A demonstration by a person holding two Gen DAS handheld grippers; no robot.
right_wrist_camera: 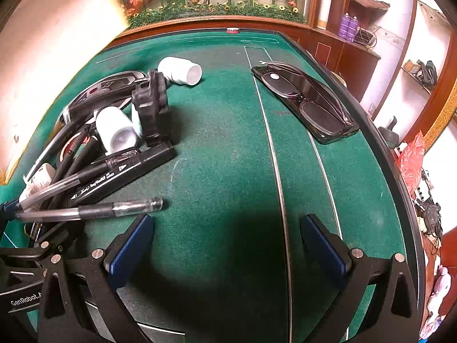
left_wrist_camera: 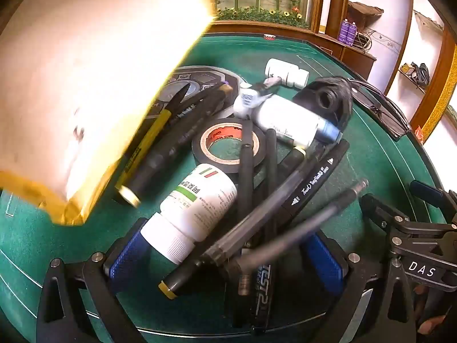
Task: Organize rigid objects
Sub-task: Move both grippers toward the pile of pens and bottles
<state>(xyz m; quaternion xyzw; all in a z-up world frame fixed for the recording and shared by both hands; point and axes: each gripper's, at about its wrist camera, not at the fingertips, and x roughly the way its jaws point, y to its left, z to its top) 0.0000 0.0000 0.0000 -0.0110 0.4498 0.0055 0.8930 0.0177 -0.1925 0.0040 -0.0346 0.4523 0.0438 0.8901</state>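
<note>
We see bare green table (right_wrist_camera: pixel 228 148) ahead of the right gripper (right_wrist_camera: pixel 227 245), jaws spread and empty; folded glasses (right_wrist_camera: pixel 308 100) lie near the right edge. The left gripper (left_wrist_camera: pixel 225 257), spread wide, straddles the heap: pill bottle (left_wrist_camera: pixel 194 208), pens (left_wrist_camera: pixel 285 208), tape roll (left_wrist_camera: pixel 228 145).

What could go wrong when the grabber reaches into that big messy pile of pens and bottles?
1. The pens lie crossed over the white bottle, so the open left gripper might catch several things at once.
2. The bottle lies on its side and could roll away if nudged.
3. The glasses rest on a dark case near the table edge; a bump might knock them off.
</note>
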